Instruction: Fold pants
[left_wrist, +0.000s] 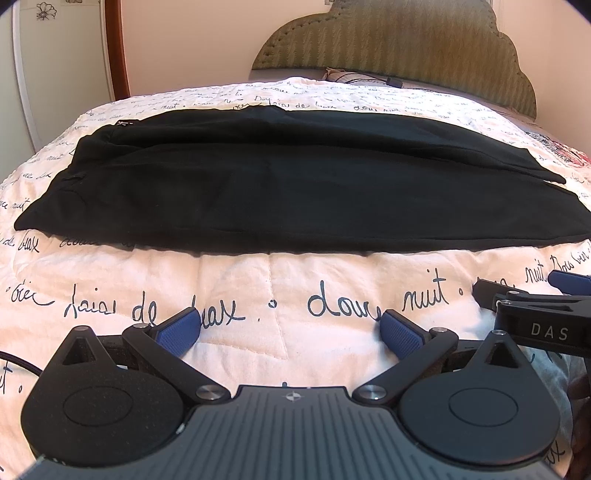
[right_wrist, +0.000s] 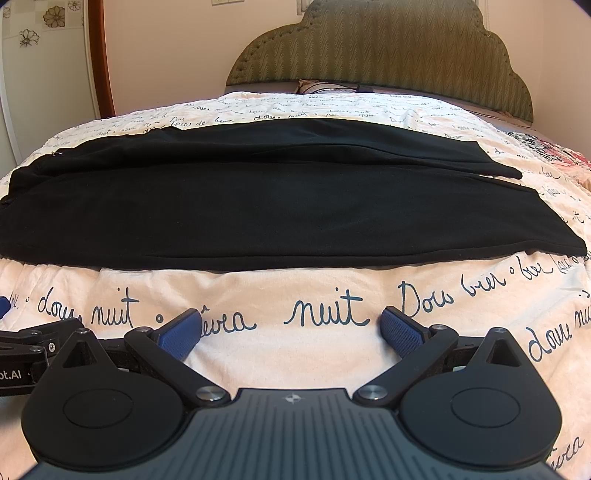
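A bed (left_wrist: 280, 280) carries everything; its pale quilt (right_wrist: 258, 291), printed with dark handwritten script, covers the surface up to a green scalloped headboard (right_wrist: 384, 48). Black pants (left_wrist: 295, 184) lie flat across the quilt, stretched side to side; a patterned pillow (right_wrist: 317, 85) rests by the headboard.

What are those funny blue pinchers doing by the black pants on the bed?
A person holds a tool in each hand and is about to fold the black pants. The pants lie spread lengthwise across the bedspread, one leg beside the other. The left tool and the right tool are both open, hovering just short of the pants' near edge. Nothing is gripped yet.
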